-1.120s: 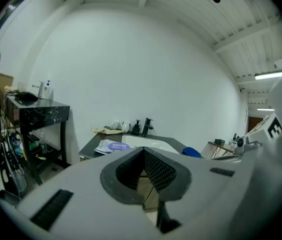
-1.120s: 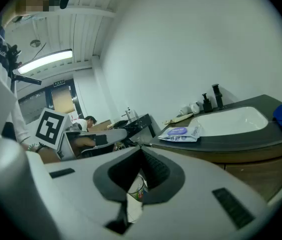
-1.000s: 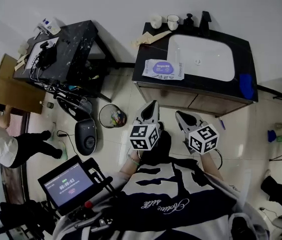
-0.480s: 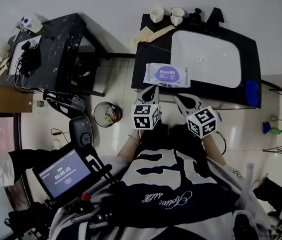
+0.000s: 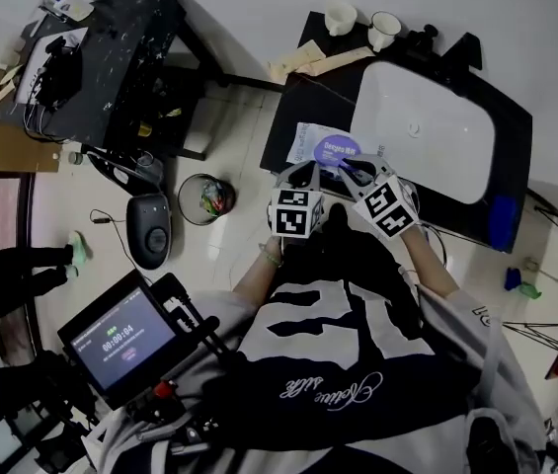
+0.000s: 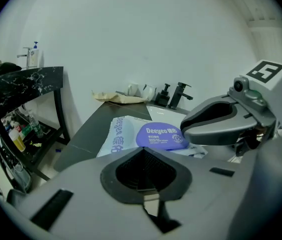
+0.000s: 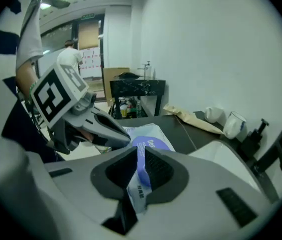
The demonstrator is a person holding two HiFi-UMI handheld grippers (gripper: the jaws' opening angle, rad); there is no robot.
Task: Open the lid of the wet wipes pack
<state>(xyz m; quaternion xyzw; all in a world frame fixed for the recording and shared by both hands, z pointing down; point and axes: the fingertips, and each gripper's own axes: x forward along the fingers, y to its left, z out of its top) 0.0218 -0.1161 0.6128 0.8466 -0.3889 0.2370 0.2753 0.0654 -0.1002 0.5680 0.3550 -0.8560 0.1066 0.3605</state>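
Note:
The wet wipes pack point(image 5: 324, 149), white with a purple round lid point(image 6: 160, 135), lies flat on the black counter point(image 5: 298, 107) left of the sink. My right gripper point(image 5: 351, 169) reaches over its near edge, and in the right gripper view its jaws point(image 7: 138, 160) are shut on the pack's white edge point(image 7: 140, 186), with the purple lid point(image 7: 148, 146) just beyond. Beside it my left gripper point(image 5: 301, 176) hovers at the pack's near left side. Those jaws point(image 6: 144, 153) are shut with nothing between them. The lid lies flat.
A white sink basin point(image 5: 437, 131) fills the counter's right, with a black faucet point(image 5: 464, 47), two white cups point(image 5: 341, 16) and a brown paper bag point(image 5: 308, 62) at the back. A black marble side table point(image 5: 111, 57) and a waste bin point(image 5: 204, 197) stand to the left.
Both grippers have moved forward from in front of the cabinet to the pack. The right gripper now holds the pack's near edge.

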